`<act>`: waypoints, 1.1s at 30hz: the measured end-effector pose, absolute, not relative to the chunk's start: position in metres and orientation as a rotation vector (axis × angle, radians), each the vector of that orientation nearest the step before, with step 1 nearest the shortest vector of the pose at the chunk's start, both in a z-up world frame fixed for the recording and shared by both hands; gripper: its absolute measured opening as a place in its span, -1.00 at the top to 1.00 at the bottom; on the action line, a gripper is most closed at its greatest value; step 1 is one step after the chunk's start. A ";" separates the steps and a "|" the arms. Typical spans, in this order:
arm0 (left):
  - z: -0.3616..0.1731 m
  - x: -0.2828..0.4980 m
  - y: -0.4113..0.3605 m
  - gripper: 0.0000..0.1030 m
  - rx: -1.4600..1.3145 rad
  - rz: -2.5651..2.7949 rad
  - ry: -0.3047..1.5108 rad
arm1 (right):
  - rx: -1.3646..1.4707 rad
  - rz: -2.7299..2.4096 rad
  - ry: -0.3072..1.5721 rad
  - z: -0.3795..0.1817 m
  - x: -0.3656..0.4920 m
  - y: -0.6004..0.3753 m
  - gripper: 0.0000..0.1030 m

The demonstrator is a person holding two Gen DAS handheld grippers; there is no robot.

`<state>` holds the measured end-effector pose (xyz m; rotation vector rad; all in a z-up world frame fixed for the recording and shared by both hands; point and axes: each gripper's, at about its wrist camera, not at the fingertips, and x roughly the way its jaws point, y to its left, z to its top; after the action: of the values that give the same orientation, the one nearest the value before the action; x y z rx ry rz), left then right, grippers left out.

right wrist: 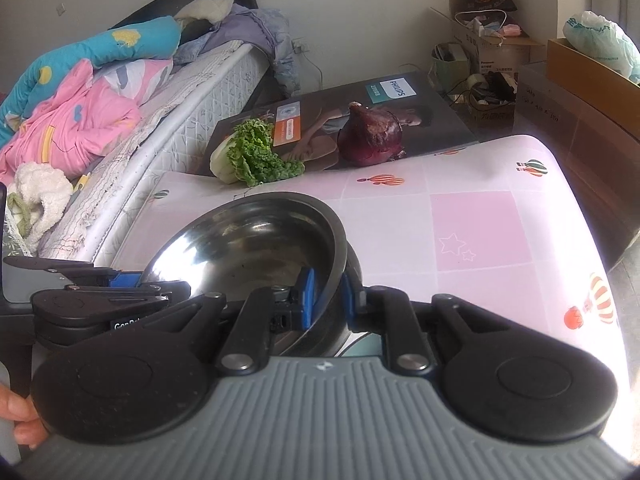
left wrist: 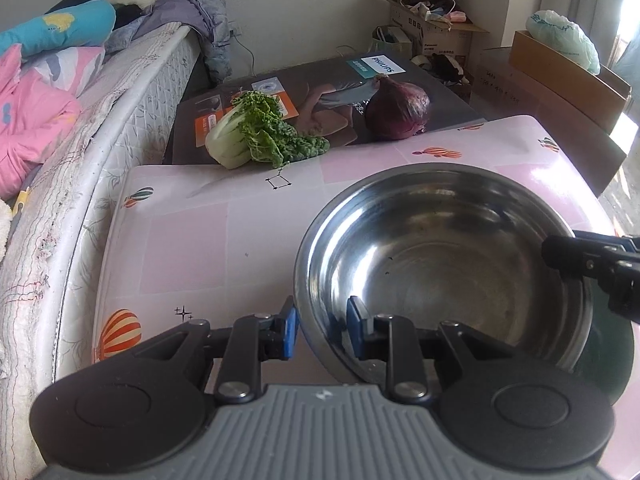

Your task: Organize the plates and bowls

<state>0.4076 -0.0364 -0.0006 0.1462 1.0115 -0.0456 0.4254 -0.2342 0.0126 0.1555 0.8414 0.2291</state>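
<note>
Left tool (left wrist: 318, 330) sits right at the near rim of the steel bowl (left wrist: 440, 264), one blue pad outside the wall, one inside, jaws straddling the rim with a gap showing on the outer side, so not clamped. Right tool (right wrist: 328, 300) has the opposite rim between its blue pads, closed tight on the bowl's wall, and the bowl tilts up on that side. From the left wrist view the right tool's black finger reaches in over the bowl's right edge. The bowl is over the near part of the table (left wrist: 192, 240), which wears a pink checked cloth printed with striped balloons and stars. Past the table's far edge, a dark Philips box (left wrist: 320, 88) lies flat, with a leafy green cabbage (left wrist: 256, 132) at its left and a red onion (left wrist: 396, 110) at its right. Left of it all runs the bed (left wrist: 120, 92), piled with pink and blue bedding. Far back, cardboard boxes (left wrist: 440, 36) line the white wall.
</note>
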 end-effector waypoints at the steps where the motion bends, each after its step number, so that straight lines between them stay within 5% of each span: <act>1: -0.004 0.411 -0.038 0.49 0.151 -0.043 1.020 | 0.145 0.225 0.850 0.009 0.430 -0.233 0.70; 21: -0.011 0.409 -0.025 0.19 0.147 -0.027 1.023 | 0.206 0.218 0.879 -0.014 0.446 -0.242 0.70; 26: -0.003 0.396 -0.024 -0.11 0.146 -0.051 1.008 | 0.273 0.270 0.859 -0.006 0.434 -0.252 0.67; 33: 0.015 0.371 -0.026 -0.20 0.136 -0.081 0.991 | 0.308 0.328 0.850 0.010 0.408 -0.254 0.58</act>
<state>0.3713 -0.0265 0.0147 0.1358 0.9911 -0.0811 0.4082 -0.2538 0.0105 0.3076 0.8500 0.3282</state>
